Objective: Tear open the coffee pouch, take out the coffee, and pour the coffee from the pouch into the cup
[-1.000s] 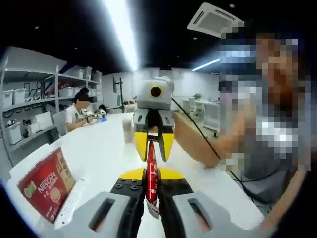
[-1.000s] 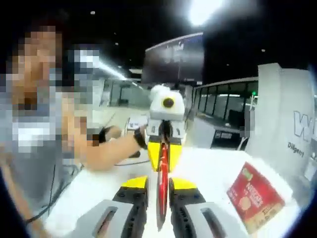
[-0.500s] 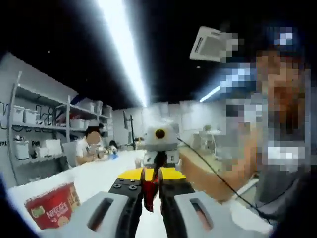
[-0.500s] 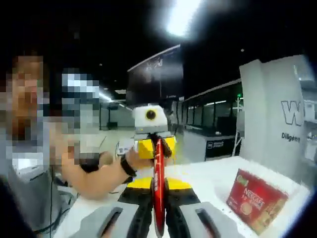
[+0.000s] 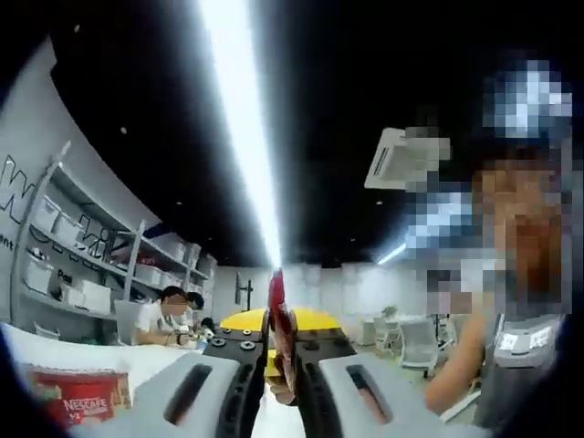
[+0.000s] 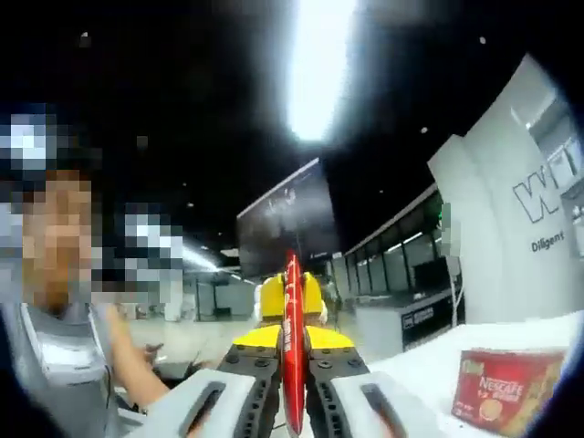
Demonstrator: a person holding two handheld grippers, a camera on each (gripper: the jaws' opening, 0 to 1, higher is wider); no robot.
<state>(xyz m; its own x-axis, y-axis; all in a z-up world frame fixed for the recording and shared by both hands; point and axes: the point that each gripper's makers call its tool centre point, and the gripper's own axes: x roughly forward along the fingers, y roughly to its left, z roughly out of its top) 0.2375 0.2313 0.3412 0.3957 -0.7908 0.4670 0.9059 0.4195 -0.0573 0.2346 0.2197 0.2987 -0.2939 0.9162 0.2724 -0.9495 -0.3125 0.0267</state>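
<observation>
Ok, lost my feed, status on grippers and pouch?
Both grippers shut on red coffee pouch, held up edge-on. Not visibly torn. Nescafe box on table.

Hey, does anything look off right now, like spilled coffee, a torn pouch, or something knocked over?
Nothing stands out. The red coffee pouch is pinched edge-on between both hand-held grippers, left and right, with no tear or spilled powder showing. The red Nescafe box sits upright on the white table.

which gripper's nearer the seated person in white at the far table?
Right, probably. The left gripper faces the right gripper across the red coffee pouch both hold, with the seated person beyond the right one.
</observation>
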